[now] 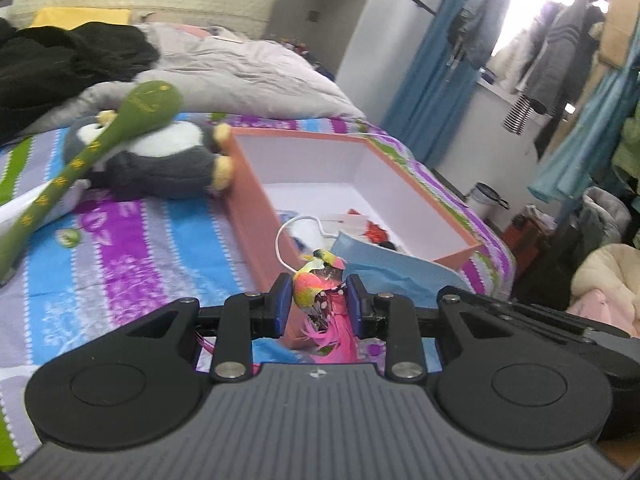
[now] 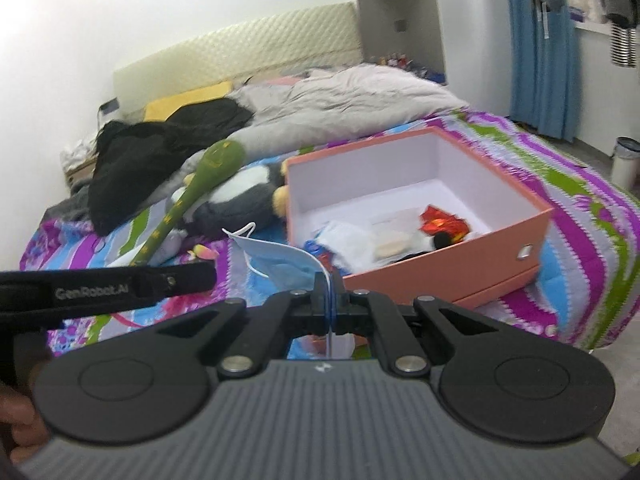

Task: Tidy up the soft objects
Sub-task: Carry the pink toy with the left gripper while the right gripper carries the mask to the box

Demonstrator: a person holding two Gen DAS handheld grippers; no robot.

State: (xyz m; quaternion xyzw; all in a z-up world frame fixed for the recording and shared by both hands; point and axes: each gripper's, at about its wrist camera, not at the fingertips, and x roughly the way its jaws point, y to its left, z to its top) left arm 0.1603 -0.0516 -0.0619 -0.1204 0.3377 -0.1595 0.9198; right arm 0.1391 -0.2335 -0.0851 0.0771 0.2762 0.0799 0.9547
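Note:
My left gripper (image 1: 318, 298) is shut on a small pink and yellow feathered toy bird (image 1: 316, 288), held above the bed just short of the near corner of the orange box (image 1: 248, 208). My right gripper (image 2: 329, 286) is shut on the ear loop of a blue face mask (image 2: 276, 260), which hangs left of the orange box (image 2: 440, 268). The mask also shows in the left wrist view (image 1: 384, 264). The box is open, white inside, and holds a red item (image 2: 442, 220) and white soft pieces.
A grey and white plush penguin (image 1: 160, 164) lies by the box's far left side with a long green plush stick (image 1: 92, 152) across it. Black clothes (image 2: 160, 152) and a grey quilt (image 2: 340, 96) lie near the headboard. The left gripper's arm (image 2: 108, 292) crosses the right view.

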